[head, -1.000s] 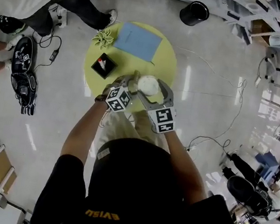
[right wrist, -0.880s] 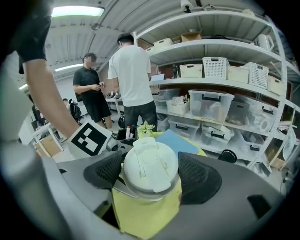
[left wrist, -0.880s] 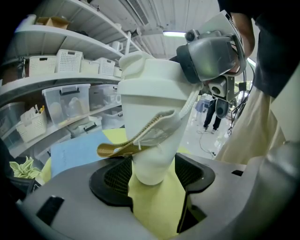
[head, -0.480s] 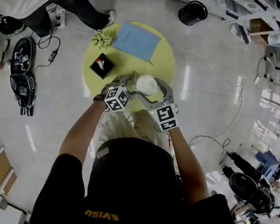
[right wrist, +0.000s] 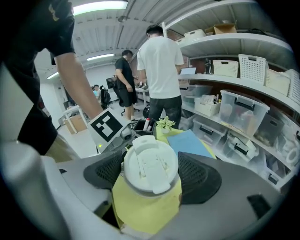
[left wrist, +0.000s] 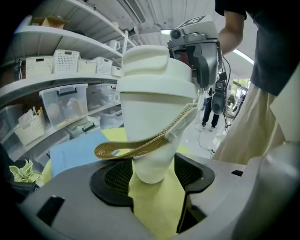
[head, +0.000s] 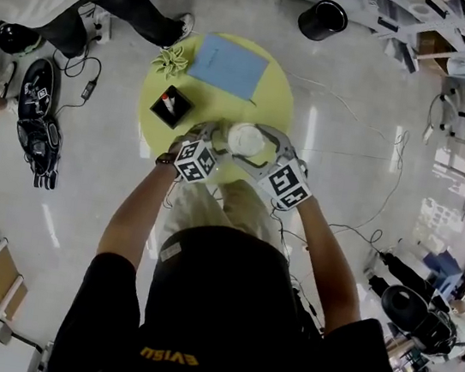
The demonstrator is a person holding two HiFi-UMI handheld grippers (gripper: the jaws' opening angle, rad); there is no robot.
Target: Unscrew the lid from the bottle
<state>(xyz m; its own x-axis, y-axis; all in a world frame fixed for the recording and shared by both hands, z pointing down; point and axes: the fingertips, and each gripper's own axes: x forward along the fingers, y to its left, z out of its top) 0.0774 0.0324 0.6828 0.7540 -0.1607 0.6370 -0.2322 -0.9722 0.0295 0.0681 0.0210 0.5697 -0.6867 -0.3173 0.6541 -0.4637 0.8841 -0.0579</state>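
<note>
Over a round yellow surface (head: 273, 100), the left gripper (head: 219, 135) and right gripper (head: 267, 141) set their fingers either side of a white lidded plastic bottle (head: 246, 139). Beyond lie a blue paper sheet (head: 229, 66), a small black box (head: 173, 107) and a green paper ornament (head: 171, 62).

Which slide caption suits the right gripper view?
Right gripper grips the white lid above a yellow table.

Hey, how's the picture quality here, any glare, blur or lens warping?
Head view: sharp, with bright light streaks glaring on the glossy floor. Left gripper view: strong fisheye bending the shelves, dark corners, the bottle crisp. Right gripper view: same warping, the lid sharp, ceiling lamp blown out.
</note>
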